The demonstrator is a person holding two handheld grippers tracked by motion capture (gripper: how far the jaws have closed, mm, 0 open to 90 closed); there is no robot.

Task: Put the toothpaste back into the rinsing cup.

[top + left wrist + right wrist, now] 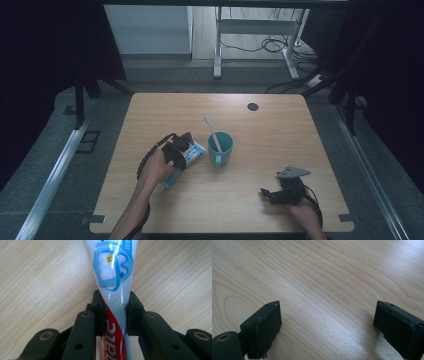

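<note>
Your right tool [265, 192] rests on the near right part of the surface [280, 130], its jaws spread wide over bare wood. Your left tool [115, 315] pinches the toothpaste tube [112, 277], pads pressed on both sides of its narrowed middle; the tube lies on the surface. Just beyond, right of the tube, stands the teal cup [221, 150] holding a toothbrush [212, 131].

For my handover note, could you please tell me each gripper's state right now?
Left gripper: closed on the toothpaste tube.
Right gripper: open, holding nothing.
</note>
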